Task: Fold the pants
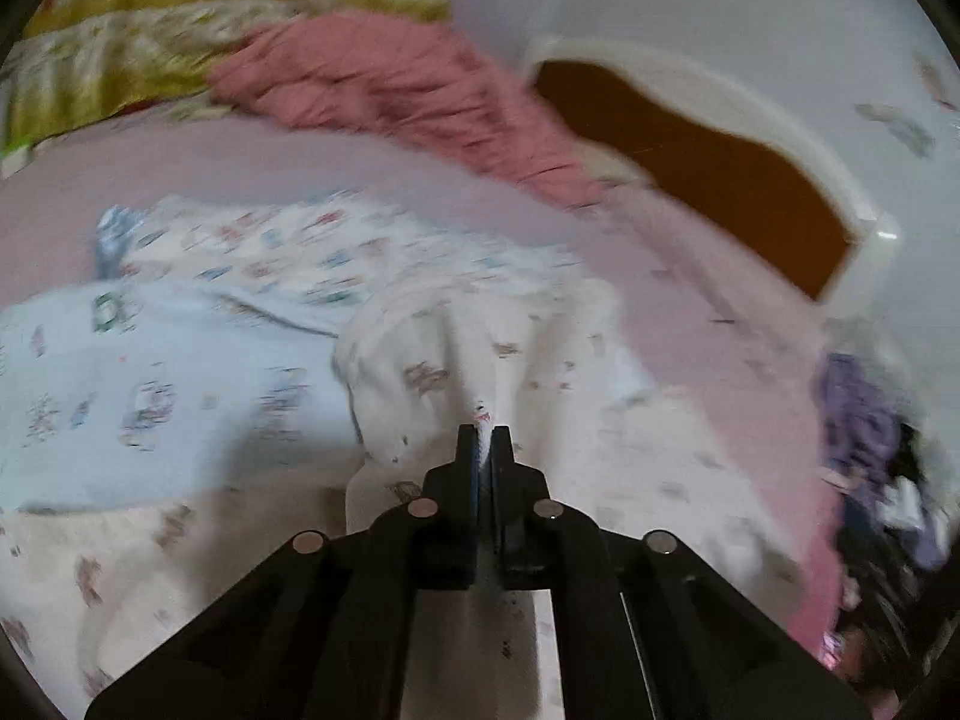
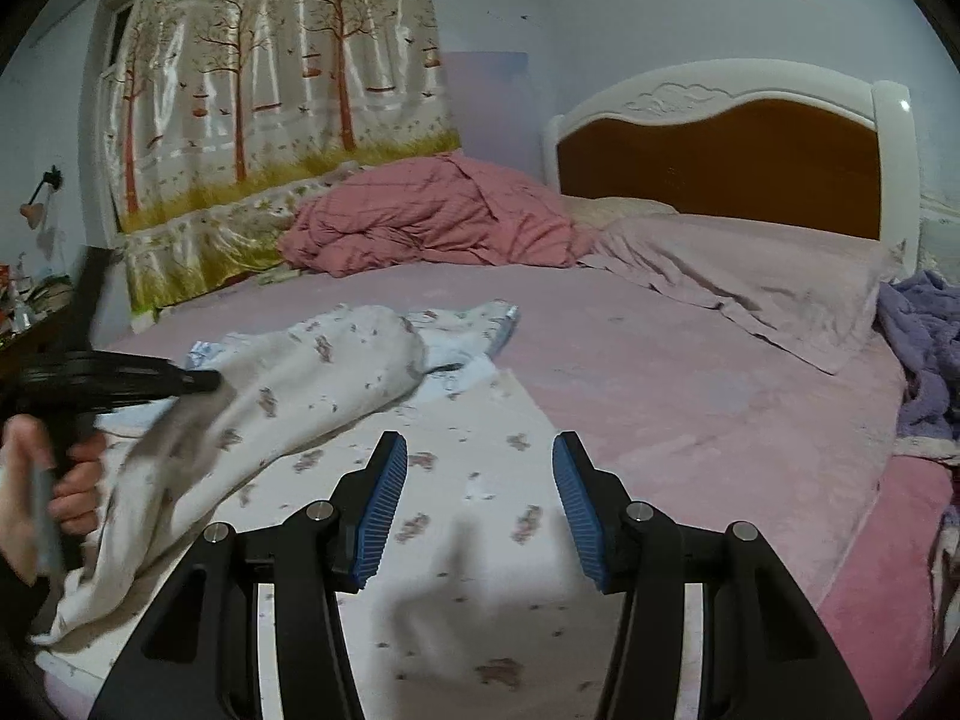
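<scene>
right gripper [image 2: 480,468] hung half open and empty over the flat pants [image 2: 456,540] at 6 o'clock on the bed [image 2: 690,408]. left gripper [image 1: 483,441], at 9 o'clock in the right view, was pinched shut on a fold of the pants, raising one leg. judgement: carry that leg straight across, seams lined up, right gripper pinning the flat layer. farther, pink quilt [image 2: 438,216] at 12, headboard [image 2: 720,162] at 1.

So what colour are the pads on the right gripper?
Blue, ribbed pads on the right gripper, clearest in the right wrist view.
</scene>
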A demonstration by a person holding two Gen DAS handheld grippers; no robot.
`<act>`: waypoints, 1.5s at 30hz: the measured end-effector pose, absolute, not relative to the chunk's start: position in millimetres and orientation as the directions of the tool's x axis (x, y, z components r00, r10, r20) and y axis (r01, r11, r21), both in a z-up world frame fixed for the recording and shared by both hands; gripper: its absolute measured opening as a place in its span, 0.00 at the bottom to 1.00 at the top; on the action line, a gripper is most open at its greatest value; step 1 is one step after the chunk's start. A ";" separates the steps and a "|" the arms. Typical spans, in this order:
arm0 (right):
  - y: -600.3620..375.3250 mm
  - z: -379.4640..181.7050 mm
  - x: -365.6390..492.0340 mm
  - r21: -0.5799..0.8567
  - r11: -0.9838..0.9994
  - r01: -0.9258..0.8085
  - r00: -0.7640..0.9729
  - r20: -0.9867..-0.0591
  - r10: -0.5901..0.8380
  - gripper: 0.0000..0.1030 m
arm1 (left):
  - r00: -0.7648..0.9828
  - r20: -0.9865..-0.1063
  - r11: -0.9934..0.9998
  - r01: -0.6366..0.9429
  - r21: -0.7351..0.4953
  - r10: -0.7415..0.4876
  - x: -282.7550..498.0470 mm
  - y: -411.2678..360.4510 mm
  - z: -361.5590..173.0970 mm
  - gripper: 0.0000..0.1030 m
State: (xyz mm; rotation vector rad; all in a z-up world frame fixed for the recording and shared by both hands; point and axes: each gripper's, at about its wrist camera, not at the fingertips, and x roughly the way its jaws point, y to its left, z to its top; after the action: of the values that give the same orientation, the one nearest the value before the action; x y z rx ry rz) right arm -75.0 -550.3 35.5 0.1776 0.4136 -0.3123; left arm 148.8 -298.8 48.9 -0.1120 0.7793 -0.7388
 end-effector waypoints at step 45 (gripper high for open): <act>-567.7 1.2 -39.7 0.017 0.966 0.258 0.756 -0.626 -0.191 0.09 | 0.274 -0.623 0.586 0.720 -0.373 -0.732 13.4 -333.8 -14.7 0.34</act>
State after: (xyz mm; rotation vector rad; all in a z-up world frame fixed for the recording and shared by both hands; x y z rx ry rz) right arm -39.7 -567.7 1.2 0.1045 0.6708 -0.2449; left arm 13.4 -333.8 -14.7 -0.0175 0.8482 -0.9764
